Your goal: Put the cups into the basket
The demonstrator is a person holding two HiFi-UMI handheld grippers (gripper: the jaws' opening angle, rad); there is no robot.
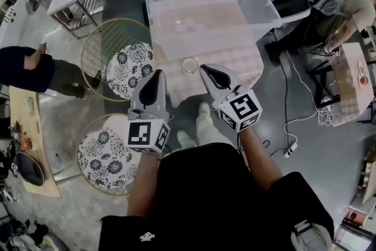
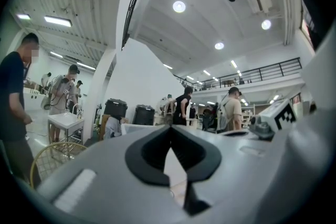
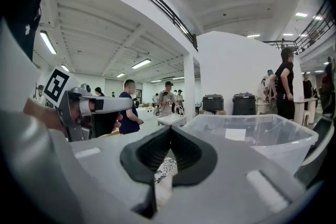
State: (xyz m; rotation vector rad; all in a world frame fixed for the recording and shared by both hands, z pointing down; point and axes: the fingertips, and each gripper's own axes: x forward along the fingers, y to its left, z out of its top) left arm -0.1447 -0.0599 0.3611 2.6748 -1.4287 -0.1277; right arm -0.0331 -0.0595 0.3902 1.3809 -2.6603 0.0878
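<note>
both claws clenched, nothing in them. the small round pale cup (image 1: 190, 64) stands mouth-up at the near edge of the checked-cloth table (image 1: 238, 63), just ahead between the tips. the right gripper (image 1: 204, 69) looks a shade nearer than the left gripper (image 1: 158, 74). the big clear plastic basket (image 1: 265, 3) waits right behind the cup.

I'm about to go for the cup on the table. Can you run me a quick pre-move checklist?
1. Left claw empty: ok, jaws together, nothing between them.
2. Right claw empty: ok, jaws together, nothing held.
3. Claws opened for a grasp: not ok, both are shut.
4. Cup upright on the table: ok, it stands alone in front of the clear bin.
5. Way to the cup free: ok, nothing lies between the claws and it.
6. Room in the wire basket: cannot tell, a floral pad covers part of its bottom.
</note>
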